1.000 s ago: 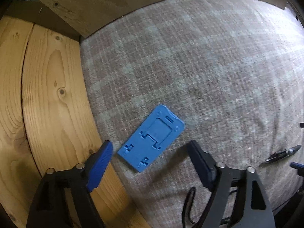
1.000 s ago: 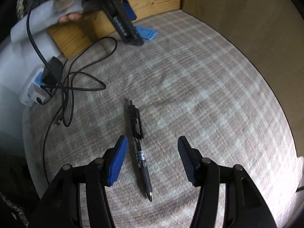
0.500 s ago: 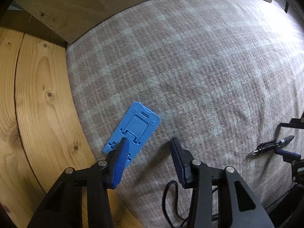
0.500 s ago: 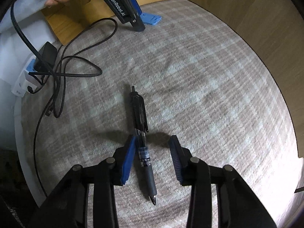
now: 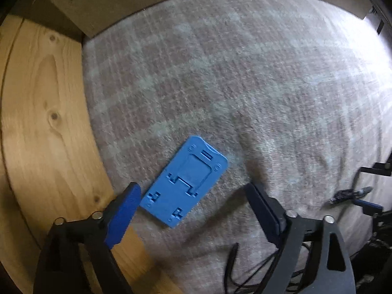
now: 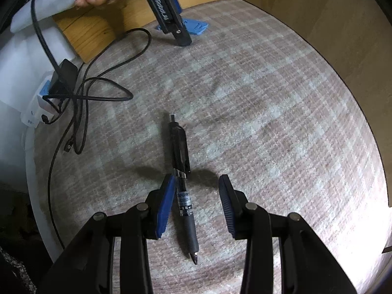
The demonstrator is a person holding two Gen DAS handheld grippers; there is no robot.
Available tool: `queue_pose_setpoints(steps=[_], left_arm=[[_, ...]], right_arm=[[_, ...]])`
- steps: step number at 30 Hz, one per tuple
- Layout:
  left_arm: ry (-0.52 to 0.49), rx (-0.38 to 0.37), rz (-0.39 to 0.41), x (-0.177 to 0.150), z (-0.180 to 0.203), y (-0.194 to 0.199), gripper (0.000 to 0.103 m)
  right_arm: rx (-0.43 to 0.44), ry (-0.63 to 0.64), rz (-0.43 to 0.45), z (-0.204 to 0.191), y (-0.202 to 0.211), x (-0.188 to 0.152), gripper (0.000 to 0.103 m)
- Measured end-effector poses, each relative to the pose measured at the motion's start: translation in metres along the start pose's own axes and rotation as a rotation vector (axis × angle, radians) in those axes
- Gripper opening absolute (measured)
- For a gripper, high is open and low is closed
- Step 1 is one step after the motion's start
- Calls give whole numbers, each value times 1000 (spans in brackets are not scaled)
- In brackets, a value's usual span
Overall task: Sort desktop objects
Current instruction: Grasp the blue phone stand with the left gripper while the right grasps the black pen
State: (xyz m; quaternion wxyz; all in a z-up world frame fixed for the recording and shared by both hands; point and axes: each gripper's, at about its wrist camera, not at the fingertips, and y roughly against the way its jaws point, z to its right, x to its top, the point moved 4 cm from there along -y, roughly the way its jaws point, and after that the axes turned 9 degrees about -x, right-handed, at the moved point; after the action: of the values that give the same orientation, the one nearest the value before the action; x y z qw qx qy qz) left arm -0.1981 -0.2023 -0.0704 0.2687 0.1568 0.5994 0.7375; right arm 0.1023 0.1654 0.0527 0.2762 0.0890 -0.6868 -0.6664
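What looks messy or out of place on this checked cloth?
The tangled black cable sprawls in loose loops across the cloth's left side, near a white and blue plug block. The flat blue plastic stand lies askew, at an angle to the wooden board's edge. Nothing seems spilled or broken.

The right gripper (image 6: 197, 197) pointed steeply down at a checked cloth (image 6: 269, 122), its jaws standing apart around a black pen (image 6: 182, 171) that lay on the cloth; the left pad was just beside the barrel and the right pad stood clear of it. At the top, the left gripper (image 6: 169, 14), held by a hand (image 6: 89, 0) in a pale sleeve, reached down over a flat blue plastic piece (image 6: 196, 27) beside a wooden board (image 6: 98, 27). Black cables (image 6: 103, 78) ran from a white power strip (image 6: 36, 107) at the cloth's left edge.
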Motion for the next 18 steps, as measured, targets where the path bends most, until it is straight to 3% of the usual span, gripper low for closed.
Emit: queue_pose_setpoints(steps=[6, 10, 14, 18], left_arm=[[31, -39, -1, -16, 15, -1, 73], [60, -32, 18, -21, 27, 3, 53], [154, -33, 52, -25, 34, 6, 38], [245, 1, 109, -36, 54, 7, 36]], right_arm=[[10, 4, -5, 10, 6, 2, 37], [-15, -4, -9, 19, 4, 24, 24], [-29, -34, -22, 37, 15, 14, 19], [-35, -93, -22, 50, 23, 7, 12]])
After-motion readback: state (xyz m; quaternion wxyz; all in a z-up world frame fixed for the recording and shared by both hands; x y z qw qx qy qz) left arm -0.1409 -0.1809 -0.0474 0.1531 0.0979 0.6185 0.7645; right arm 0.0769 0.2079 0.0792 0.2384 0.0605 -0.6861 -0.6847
